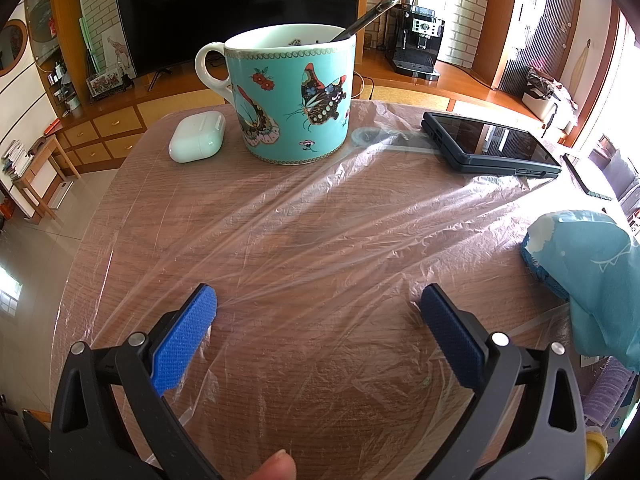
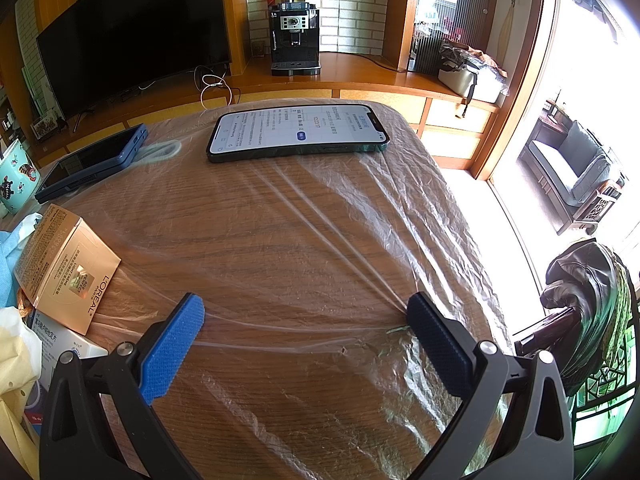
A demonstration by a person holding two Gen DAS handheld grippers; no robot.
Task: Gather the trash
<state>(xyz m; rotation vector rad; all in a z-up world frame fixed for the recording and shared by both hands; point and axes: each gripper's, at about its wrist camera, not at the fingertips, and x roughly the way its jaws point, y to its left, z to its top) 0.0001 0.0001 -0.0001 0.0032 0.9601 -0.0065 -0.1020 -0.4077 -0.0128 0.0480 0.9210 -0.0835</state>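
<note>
A clear, crinkled plastic bag (image 1: 320,232) lies flat over most of the wooden table (image 1: 132,200); it also shows in the right wrist view (image 2: 360,216). My left gripper (image 1: 318,304) is open just above the bag's near part, its blue pads (image 1: 188,332) on either side of the film. My right gripper (image 2: 306,316) is open over the bag's near edge, one pad (image 2: 436,344) touching a stretched fold. A gold L'Oreal carton (image 2: 64,268) lies at the table's left beside a white box (image 2: 64,350).
A turquoise butterfly mug (image 1: 292,92) with a spoon, a white earbud case (image 1: 196,136) and a dark blue phone (image 1: 492,144) sit at the far side. A lit phone (image 2: 300,132) rests on the bag. A blue cloth bundle (image 1: 592,272) lies at right.
</note>
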